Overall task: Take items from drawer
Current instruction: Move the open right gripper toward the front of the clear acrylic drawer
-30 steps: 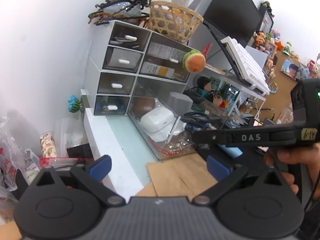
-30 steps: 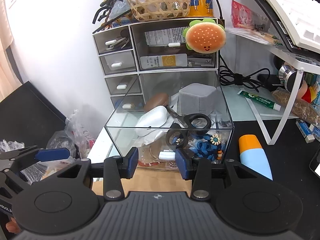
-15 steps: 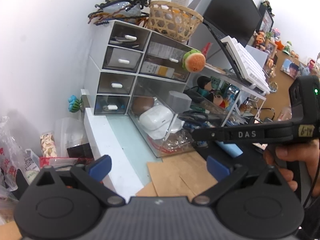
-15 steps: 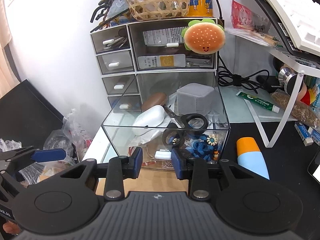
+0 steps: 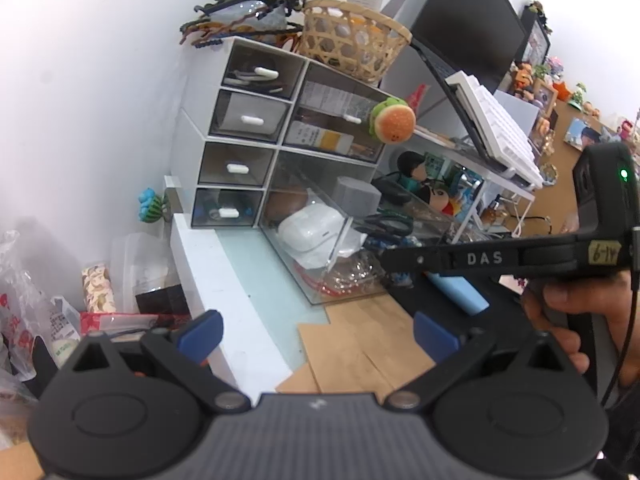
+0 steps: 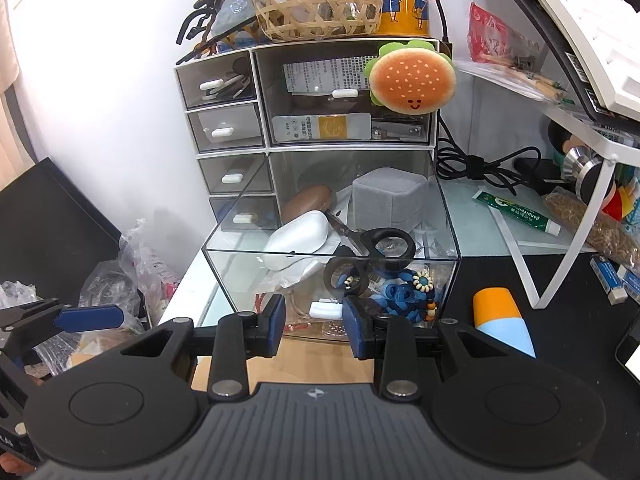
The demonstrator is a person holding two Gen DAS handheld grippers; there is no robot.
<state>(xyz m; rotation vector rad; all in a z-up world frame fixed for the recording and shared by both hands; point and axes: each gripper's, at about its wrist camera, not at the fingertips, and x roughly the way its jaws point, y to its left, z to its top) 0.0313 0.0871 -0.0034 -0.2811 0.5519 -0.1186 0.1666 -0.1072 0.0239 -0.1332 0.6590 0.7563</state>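
Right gripper (image 6: 314, 322) clenched on drawer (image 6: 332, 256) handle (image 6: 326, 309) (scissors (image 6: 372, 248) beyond), left gripper (image 5: 318, 332) released, nothing between.

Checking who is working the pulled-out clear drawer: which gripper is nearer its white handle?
Right. The right gripper has its pads either side of the drawer's white handle. The left gripper hangs open off to the side, well short of the drawer.

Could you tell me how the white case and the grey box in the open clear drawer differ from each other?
The white case is smooth, glossy and rounded, while the grey box looks matte and felt-like, with flat faces and cut corners. The white case lies low and tilted near the drawer's left side; the grey box stands upright and taller, further back. Both sit inside the pulled-out clear drawer, and the black-handled scissors lie between them.
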